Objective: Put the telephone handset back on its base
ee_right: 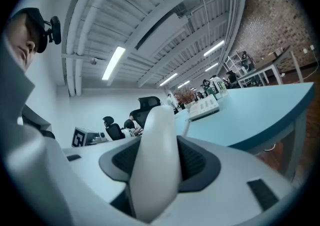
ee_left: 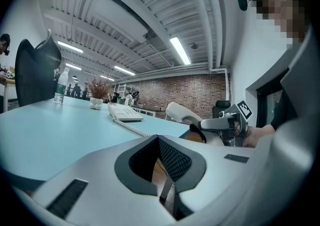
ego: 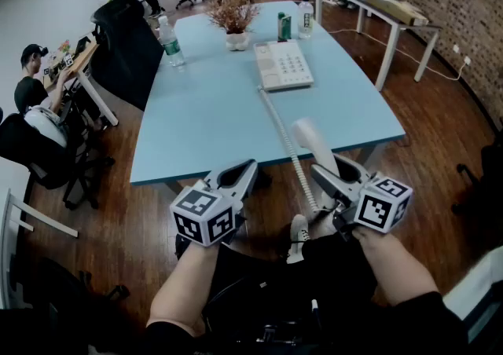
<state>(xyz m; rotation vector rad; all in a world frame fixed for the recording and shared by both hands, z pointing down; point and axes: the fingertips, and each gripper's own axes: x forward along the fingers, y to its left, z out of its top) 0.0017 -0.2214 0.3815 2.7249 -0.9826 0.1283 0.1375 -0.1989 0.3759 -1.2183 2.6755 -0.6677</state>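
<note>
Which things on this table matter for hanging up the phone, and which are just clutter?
For the job: handset, clamped in the right gripper; cord; base.

Lying about: plant; can; near bottle; far bottle.

From the head we look steeply down over the left tongs [ego: 245, 169] and right tongs [ego: 324, 173] onto the blue surface [ego: 212, 110]. Our two tongs cameras sit low by its near edge, tilted upward, each catching the other; all three views share the phone base [ego: 283, 65]
</note>
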